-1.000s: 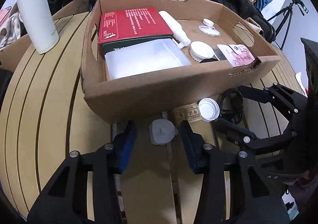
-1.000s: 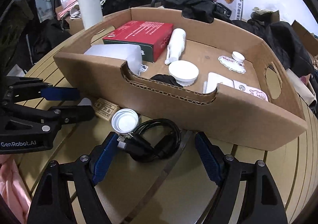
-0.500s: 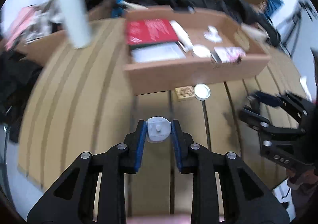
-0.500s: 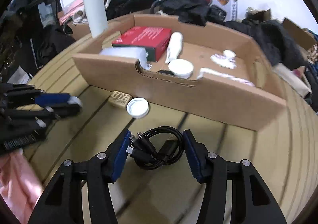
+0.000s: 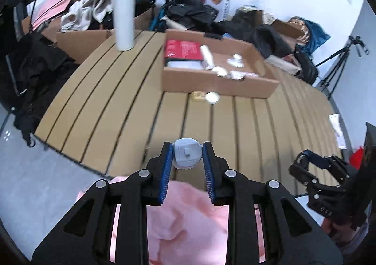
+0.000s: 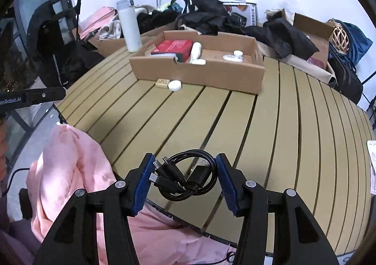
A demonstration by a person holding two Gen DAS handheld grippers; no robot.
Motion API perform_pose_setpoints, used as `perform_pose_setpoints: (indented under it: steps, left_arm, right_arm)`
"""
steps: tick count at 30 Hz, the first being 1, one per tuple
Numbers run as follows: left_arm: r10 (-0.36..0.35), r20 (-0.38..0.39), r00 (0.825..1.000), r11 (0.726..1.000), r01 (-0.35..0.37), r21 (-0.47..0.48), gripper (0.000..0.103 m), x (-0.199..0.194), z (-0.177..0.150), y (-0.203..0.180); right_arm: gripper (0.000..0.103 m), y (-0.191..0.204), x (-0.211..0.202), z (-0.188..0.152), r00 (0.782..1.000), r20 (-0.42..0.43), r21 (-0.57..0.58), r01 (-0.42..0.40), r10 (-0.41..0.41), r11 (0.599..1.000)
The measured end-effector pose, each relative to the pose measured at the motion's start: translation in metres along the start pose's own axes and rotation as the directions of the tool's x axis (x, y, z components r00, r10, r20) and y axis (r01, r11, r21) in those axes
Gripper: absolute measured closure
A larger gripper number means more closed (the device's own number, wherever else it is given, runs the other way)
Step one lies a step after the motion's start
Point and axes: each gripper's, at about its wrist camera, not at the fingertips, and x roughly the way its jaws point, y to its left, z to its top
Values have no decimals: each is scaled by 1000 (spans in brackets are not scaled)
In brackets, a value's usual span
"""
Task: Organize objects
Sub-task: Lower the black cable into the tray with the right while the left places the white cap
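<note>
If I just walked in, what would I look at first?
Probably the left gripper, jaws squeezing a small grey plug near the table's edge, and the right gripper clutching a coiled black cable. Farther back on the slatted table sits a cardboard tray holding a red box.

Both wrist views high and tilted down, far back, sharing the slatted table (image 5: 112, 100) and cardboard tray (image 6: 197, 74)

I count one cardboard tray (image 6: 197, 74), one red box (image 6: 172, 46) inside it, one white flask (image 6: 128, 26), one white lid (image 6: 174, 85), one tan block (image 6: 162, 83), one coiled cable (image 6: 188, 178), one grey plug (image 5: 187, 153).
</note>
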Motion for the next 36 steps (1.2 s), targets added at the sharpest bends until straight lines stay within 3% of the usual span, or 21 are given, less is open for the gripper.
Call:
perform_pose_setpoints:
  steps: [5,8,12,16,21,23,26,29,32,36]
  left_arm:
    - [-60,-20,998,998,60,1,80,16,22,-7]
    - [-93,-52,994,995,94,19,81,40,61,-15]
    - [-169,-48,984,984,172,57,80,76,133,-38]
    - [-186,-143,972,981,192,27,80,154,206,-58]
    - [-103,-215,971,992,115,44,80,256,259,-74]
    - [-38,-211,977,995,56,78,80,286,265,-74]
    - [-33,-262,964,995,57,84,78,316,269,-65]
    - [-51,-268,962,994,74,77,65,320,273,-57]
    - [-50,-199,979,993,70,96,41,300,277,-52]
    - [-25,-170,985,993,44,108,38,268,282,-41]
  right_arm:
    - [46,-14,-2,11,1000,26,16,0,0,1000]
    - [46,-36,5,34,999,39,43,-6,5,999]
    - [46,-68,24,94,994,94,63,-61,55,996]
    - [46,-95,62,163,992,105,67,-71,64,995]
    - [46,-106,154,227,999,-26,-16,-43,43,999]
    - [46,-115,197,242,995,-101,6,-14,15,1000]
    - [46,-121,245,255,981,-194,19,8,-4,1000]
    - [41,-119,280,260,963,-271,6,-9,10,1000]
    - [20,-108,286,261,956,-275,19,-100,101,995]
    - [19,-110,261,263,964,-244,44,-99,106,994]
